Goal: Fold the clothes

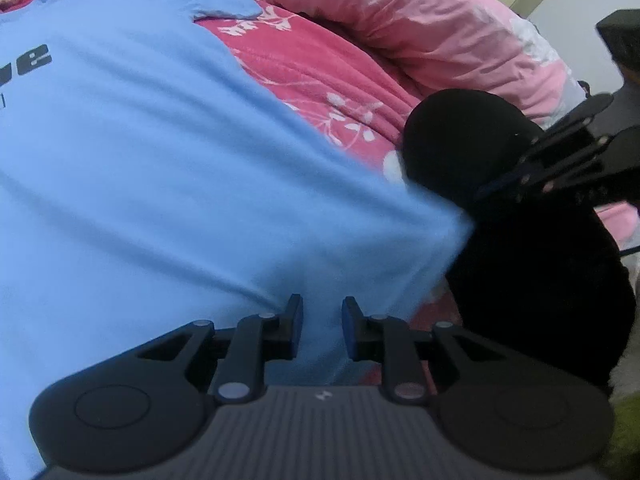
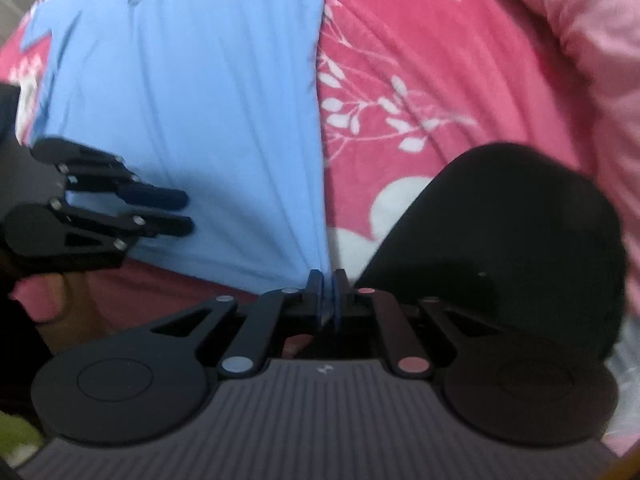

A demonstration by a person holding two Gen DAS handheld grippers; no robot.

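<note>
**Blue T-shirt on bed, hem corner pinched**

Light blue T-shirt [image 2: 192, 92] lies on the red floral bedspread [image 2: 400, 92]. Right gripper [image 2: 325, 296] is clenched on the shirt's hem corner. Left gripper [image 1: 321, 330] is parted over the hem, fabric between its jaws, unpinched. Black garment [image 2: 512, 232] lies beside the shirt.

A light blue T-shirt [image 1: 160, 168] with dark lettering lies on a deep pink bedspread [image 2: 400, 92] patterned with white leafy sprigs. Beside it are a black garment [image 2: 520, 232] and a pale pink quilt [image 1: 420, 28].
</note>
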